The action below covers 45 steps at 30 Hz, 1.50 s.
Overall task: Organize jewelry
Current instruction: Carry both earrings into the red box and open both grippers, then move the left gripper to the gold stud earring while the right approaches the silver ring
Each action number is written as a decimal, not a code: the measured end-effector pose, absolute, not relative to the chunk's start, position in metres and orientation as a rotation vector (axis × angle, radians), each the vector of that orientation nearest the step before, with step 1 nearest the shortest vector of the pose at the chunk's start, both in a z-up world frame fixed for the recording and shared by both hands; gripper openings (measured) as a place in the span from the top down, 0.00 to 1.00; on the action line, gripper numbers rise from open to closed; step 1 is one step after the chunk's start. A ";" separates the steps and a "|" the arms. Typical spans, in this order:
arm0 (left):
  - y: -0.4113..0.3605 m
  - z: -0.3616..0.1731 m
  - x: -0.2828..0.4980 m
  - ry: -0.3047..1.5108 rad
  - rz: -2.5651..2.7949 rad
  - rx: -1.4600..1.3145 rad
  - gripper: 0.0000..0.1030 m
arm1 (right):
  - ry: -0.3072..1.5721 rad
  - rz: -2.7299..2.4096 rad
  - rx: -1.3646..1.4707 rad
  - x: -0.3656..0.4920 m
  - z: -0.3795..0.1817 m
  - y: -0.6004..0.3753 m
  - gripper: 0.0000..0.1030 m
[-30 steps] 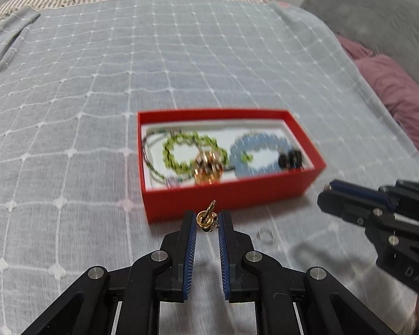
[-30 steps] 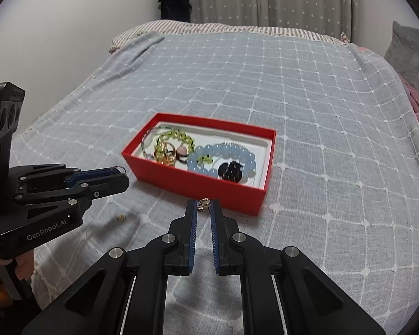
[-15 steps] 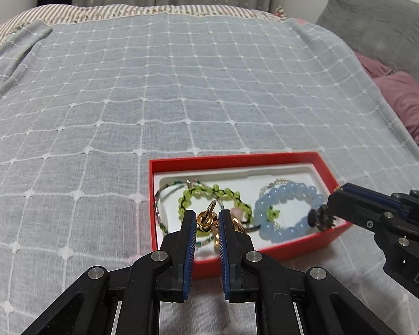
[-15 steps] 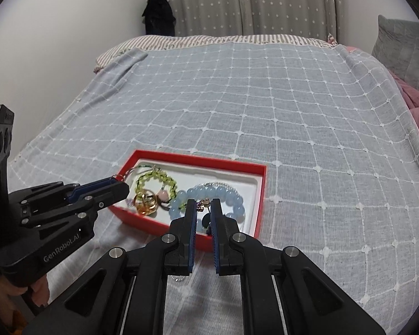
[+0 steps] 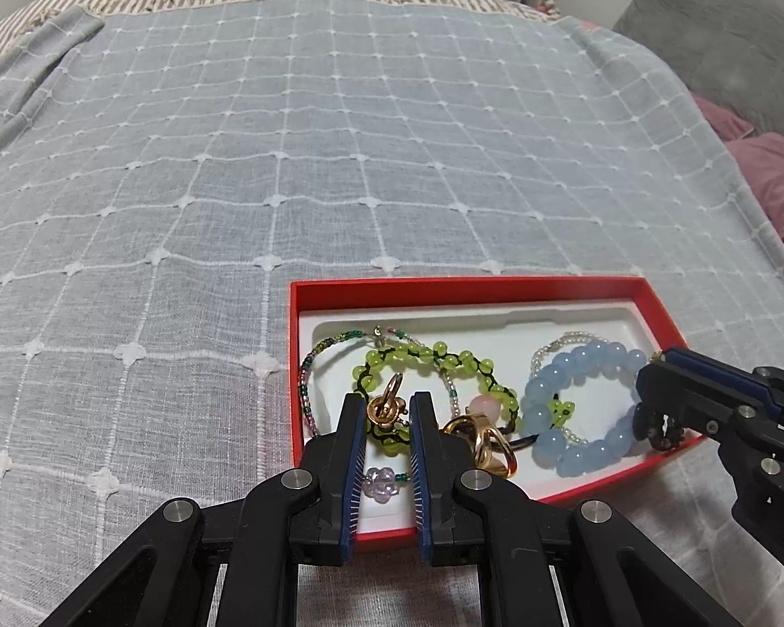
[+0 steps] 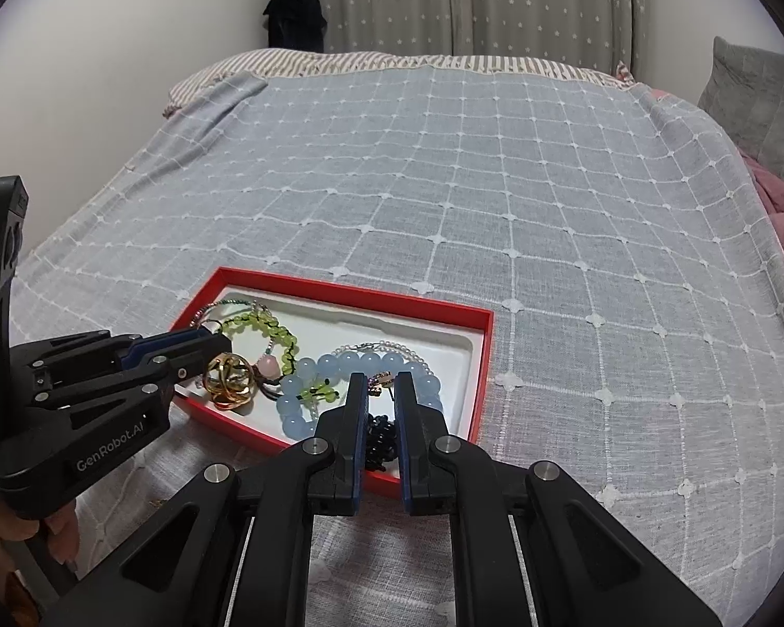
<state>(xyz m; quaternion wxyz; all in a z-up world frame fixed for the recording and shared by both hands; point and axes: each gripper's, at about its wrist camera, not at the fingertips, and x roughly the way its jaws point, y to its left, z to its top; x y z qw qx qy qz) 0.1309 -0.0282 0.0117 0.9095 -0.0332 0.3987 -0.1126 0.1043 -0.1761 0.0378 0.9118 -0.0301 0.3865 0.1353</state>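
A red box with a white liner lies on the bed; it also shows in the right wrist view. It holds a green bead bracelet, a blue bead bracelet, a gold knot piece and a black bead piece. My left gripper is shut on a small gold earring above the box's left part. My right gripper is shut on a small pale earring above the box's right part.
A grey quilted blanket covers the bed. Grey and pink pillows lie at the right. Curtains and a dark hanging garment stand behind the bed's far end.
Both grippers have moved forward with their earrings, from in front of the box to above its inside. The box now lies lower and closer in both views.
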 end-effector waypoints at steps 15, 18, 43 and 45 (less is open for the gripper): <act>-0.035 0.019 0.121 0.827 -0.256 -0.049 0.62 | 0.804 0.286 -0.041 0.100 0.044 -0.183 0.78; -0.035 0.022 0.116 0.823 -0.258 -0.049 0.58 | 0.794 0.288 -0.033 0.095 0.049 -0.185 0.65; -0.014 0.024 0.071 0.895 -0.222 -0.079 0.14 | 0.865 0.238 -0.031 0.048 0.055 -0.201 0.42; -0.013 0.022 0.069 0.916 -0.223 -0.087 0.14 | 0.881 0.234 -0.033 0.046 0.053 -0.201 0.42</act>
